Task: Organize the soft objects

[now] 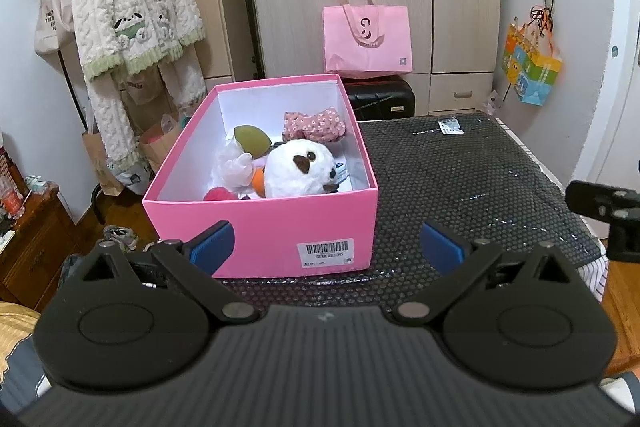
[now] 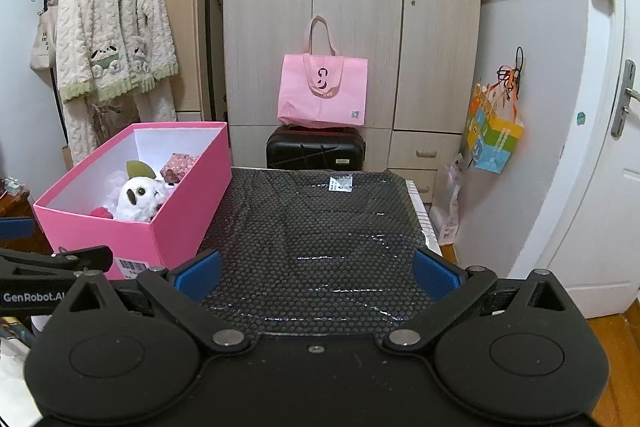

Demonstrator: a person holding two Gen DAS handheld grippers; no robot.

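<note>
While both of my grippers hang back from the work, I see the left gripper with its jaws spread wide and nothing between them, its blue pads framing the near wall of the pink box. My right gripper is spread the same way, holding nothing, poised over the black bubble-textured sheet that covers the counter.

That pink box sits on the left part of the sheet, its barcode label facing me. Inside it lies the white plush toy with brown patches, resting against the right wall toward the near end. Beside it, to the left, I make out a filmy white bundle and a green rounded piece above that. A floral pink fabric item lies toward the far wall. Something red and fuzzy and a bit of orange peek out near the front; I cannot tell what they are.

Beyond the counter, a pink tote bag stands on a black suitcase in front of the wardrobe. A cream fleece robe hangs on the rack at left, and a colourful gift bag hangs on the wall at right.
</note>
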